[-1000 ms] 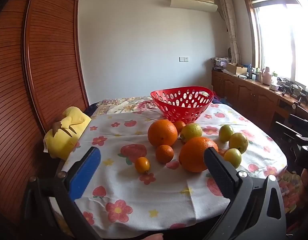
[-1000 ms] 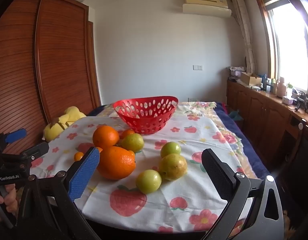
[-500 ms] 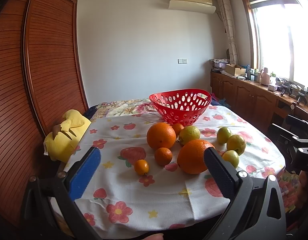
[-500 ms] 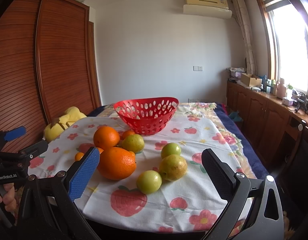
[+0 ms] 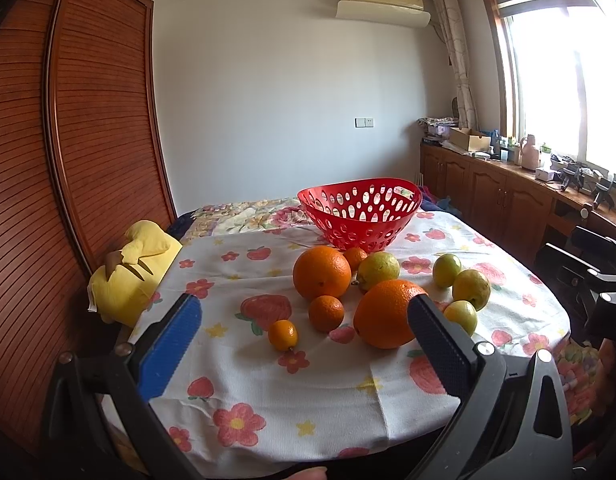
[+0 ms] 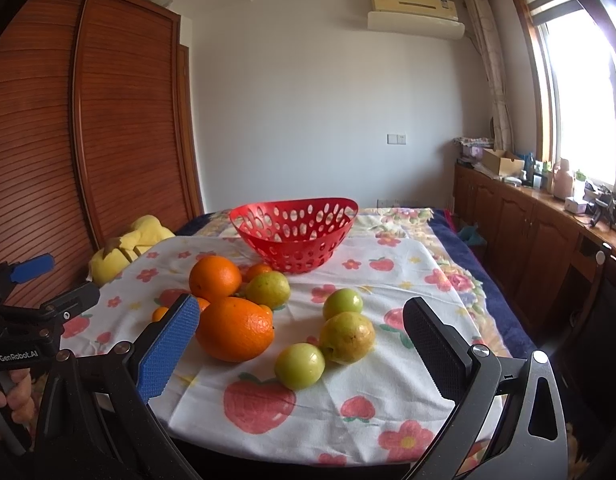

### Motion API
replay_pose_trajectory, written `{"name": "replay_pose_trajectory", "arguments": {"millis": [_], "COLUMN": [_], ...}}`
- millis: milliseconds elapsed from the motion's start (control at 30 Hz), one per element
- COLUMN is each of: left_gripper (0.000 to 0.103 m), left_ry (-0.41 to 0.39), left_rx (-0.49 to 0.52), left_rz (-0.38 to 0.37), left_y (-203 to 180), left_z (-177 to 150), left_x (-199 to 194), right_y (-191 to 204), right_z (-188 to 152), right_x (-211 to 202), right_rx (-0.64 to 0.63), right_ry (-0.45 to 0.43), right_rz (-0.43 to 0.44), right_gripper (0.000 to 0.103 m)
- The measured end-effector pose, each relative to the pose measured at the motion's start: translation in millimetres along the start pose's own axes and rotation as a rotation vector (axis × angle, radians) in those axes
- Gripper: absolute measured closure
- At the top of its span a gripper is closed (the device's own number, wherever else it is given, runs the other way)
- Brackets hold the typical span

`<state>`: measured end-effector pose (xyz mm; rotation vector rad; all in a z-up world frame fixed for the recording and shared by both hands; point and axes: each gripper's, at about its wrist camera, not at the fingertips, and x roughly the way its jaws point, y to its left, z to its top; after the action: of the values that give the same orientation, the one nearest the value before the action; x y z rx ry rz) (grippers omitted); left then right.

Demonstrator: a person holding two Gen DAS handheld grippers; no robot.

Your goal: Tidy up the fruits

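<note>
A red perforated basket [image 5: 360,212] [image 6: 293,232] stands empty at the back of the table. In front of it lie two large oranges [image 5: 322,272] [image 6: 235,334], small tangerines [image 5: 326,313], a tiny kumquat [image 5: 283,335], and several yellow-green fruits [image 5: 470,289] [image 6: 299,365] [image 6: 348,337]. My left gripper [image 5: 303,336] is open and empty above the table's near edge, fingers either side of the fruit group. My right gripper [image 6: 301,340] is open and empty, facing the green fruits from the near edge.
The table carries a white cloth with strawberry and flower print [image 5: 308,384]. A yellow plush toy [image 5: 135,268] sits at the left edge beside a wooden wardrobe [image 5: 67,160]. A wooden cabinet with clutter [image 5: 508,184] runs under the window at right.
The left wrist view has tilted up slightly, so the fruits sit a little lower in its frame. The right gripper has barely moved. Both stay open.
</note>
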<state>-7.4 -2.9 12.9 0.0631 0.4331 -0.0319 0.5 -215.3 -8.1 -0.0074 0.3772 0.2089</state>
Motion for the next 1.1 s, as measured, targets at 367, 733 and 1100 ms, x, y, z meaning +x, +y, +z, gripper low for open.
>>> {"name": "replay_pose_trajectory", "arguments": {"millis": [367, 733, 1100], "left_gripper": [0.0, 0.0, 0.0], "left_ry": [0.0, -0.003, -0.003], "left_rx": [0.0, 0.003, 0.003], "left_rz": [-0.001, -0.003, -0.003], "left_y": [-0.3, -1.0, -1.2], "left_z": [1.1, 2.5, 2.7], "left_x": [-0.8, -3.7, -3.5], "right_y": [2.5, 2.5, 2.7], "right_z": [3.2, 2.9, 2.9], "right_x": [-2.3, -2.4, -2.5], "right_rx": [-0.005, -0.005, -0.006], "right_ry": [-0.006, -0.006, -0.007], "right_rz": [-0.002, -0.003, -0.002], "right_gripper": [0.0, 0.0, 0.0]}}
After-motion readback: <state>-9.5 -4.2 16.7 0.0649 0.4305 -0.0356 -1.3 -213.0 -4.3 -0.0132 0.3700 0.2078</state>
